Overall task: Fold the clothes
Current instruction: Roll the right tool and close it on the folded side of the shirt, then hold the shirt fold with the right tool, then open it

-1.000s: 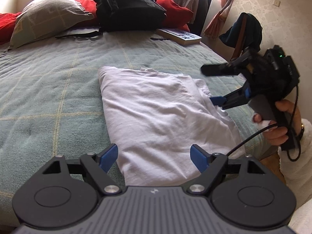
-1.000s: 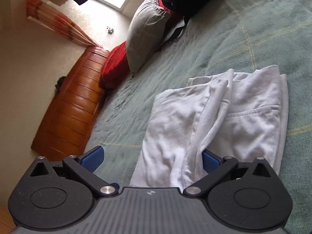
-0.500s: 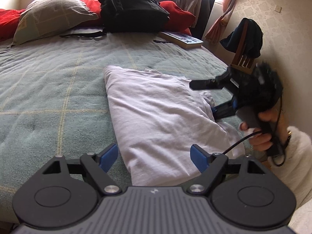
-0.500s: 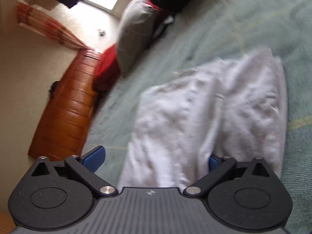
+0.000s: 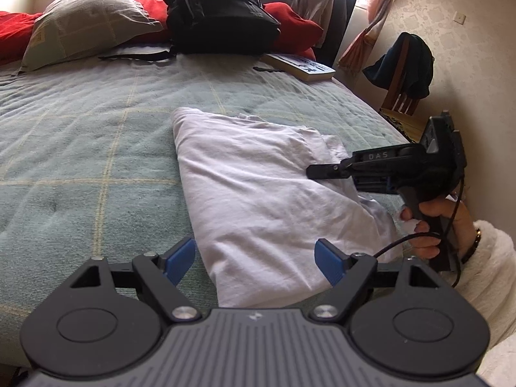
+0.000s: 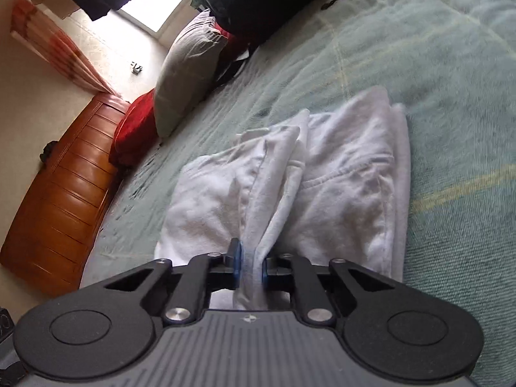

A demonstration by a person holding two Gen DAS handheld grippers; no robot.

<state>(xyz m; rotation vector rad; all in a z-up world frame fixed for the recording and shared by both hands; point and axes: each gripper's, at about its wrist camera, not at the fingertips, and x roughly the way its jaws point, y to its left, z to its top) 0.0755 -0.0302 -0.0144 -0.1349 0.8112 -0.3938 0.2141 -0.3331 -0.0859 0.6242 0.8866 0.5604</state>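
- Left claw point(image 5: 256, 259): nearest item in its own view; blue pads set wide apart, nothing between them, poised over the near end of the garment without pressing on it.
- Right claw point(image 6: 251, 266): jaws have just been closing and now stand narrow, pinched on a raised ridge of white cloth at the garment's side edge; seen from the left view it reaches in from the right, held by a hand point(image 5: 429, 222) in a white fleecy sleeve.
- White garment point(image 5: 258, 190): lies on the bed, near its right-hand edge, long axis running away from the person. Already folded lengthwise into a layered strip; a pocket seam and stacked hems show in the right view. Judged partly done: at least one further fold, end over end, appears left, and the gripped edge suggests that step is starting.
- Bed cover point(image 5: 96, 135): green check quilt, flat and bare to the left of and beyond the garment; ample room to swing cloth that way.
- Right bed edge: close beside the garment; little margin there, cloth could slip off.
- Book point(image 5: 301, 64): far right corner, well apart.
- Black backpack point(image 5: 222, 9), grey pillow point(image 5: 84, 29), red cushions point(image 5: 290, 29): at the head, well apart, no obstruction.
- Chair point(image 5: 403, 93) with dark clothing: off the bed, by the wall.
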